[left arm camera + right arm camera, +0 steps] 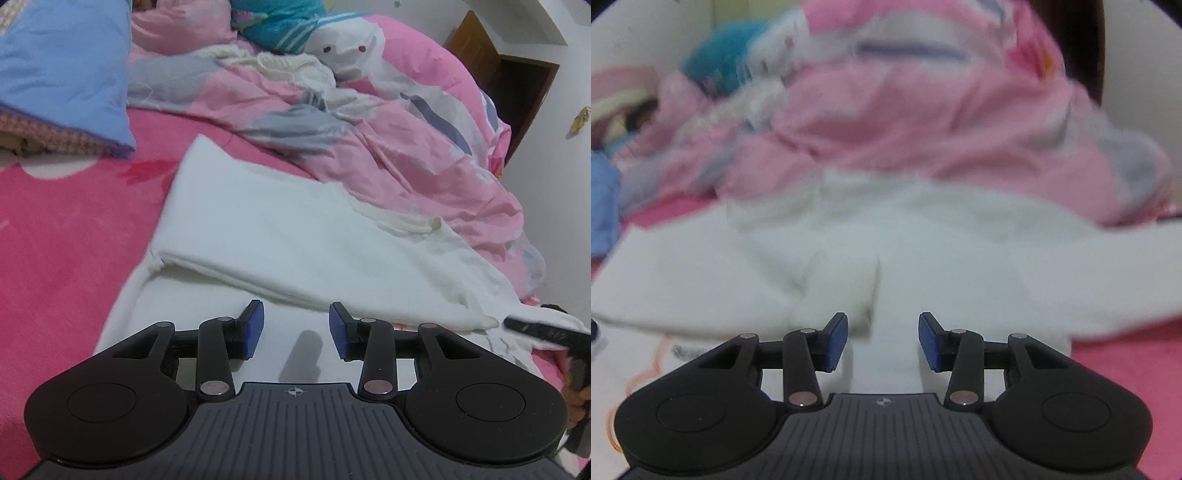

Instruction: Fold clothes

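White garment [280,236]: pale knit top, spread on the bed with one long panel folded diagonally across the body; a ribbed edge shows on its far side. In the right wrist view the same garment [923,258] is blurred, with a sleeve-like strip running out to the right edge of that view.

Left gripper [295,328]: hovers over the near edge of the white garment, blue pads apart, jaws open with nothing between them; its shadow falls on the cloth below.

Right gripper [882,338]: above the near part of the white garment, jaws open; white cloth lies under the gap, the pads not pressing it. From the left wrist view it appears as a dark blurred bar [546,332] at the garment's right end, with part of a hand [576,402] behind it.

Pink bed cover [62,236]: beneath and left of the white garment.

Pink-and-grey quilt [388,147]: rumpled, just beyond the white garment, touching its far edge.

Blue pillow [62,62]: far left of the white garment.

Teal fabric with white stripes [280,26]: beyond the quilt, well apart from the white garment.

Brown wooden door [509,77]: far right of the white garment, in the white wall.
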`<state>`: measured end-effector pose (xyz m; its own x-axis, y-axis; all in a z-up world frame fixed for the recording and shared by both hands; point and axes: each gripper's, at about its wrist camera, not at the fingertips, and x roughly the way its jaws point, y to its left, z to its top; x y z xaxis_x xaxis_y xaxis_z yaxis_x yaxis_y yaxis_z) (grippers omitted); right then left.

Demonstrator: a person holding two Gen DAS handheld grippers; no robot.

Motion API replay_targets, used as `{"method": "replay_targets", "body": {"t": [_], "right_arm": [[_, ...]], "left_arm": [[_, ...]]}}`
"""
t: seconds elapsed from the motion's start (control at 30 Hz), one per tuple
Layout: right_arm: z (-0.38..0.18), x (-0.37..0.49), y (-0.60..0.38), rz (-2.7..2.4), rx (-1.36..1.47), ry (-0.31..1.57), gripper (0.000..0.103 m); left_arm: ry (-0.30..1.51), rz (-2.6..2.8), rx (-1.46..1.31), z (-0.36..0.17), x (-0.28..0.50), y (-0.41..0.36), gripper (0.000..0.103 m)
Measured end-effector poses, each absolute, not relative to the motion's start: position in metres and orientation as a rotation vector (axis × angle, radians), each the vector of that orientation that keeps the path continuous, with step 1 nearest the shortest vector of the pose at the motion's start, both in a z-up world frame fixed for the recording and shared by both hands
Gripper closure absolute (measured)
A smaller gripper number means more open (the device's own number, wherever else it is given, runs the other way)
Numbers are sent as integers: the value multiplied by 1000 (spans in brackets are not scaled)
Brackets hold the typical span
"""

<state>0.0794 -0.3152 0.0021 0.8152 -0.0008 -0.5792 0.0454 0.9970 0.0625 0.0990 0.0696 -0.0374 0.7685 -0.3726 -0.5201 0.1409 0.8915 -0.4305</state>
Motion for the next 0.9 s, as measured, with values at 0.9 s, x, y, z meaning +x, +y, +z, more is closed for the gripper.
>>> {"method": "replay_targets", "body": {"t": [0.9], "right_arm": [[-31, 148, -366, 111, 476, 786, 74]], "left_arm": [[647, -264, -409, -49, 104, 74, 64]]}}
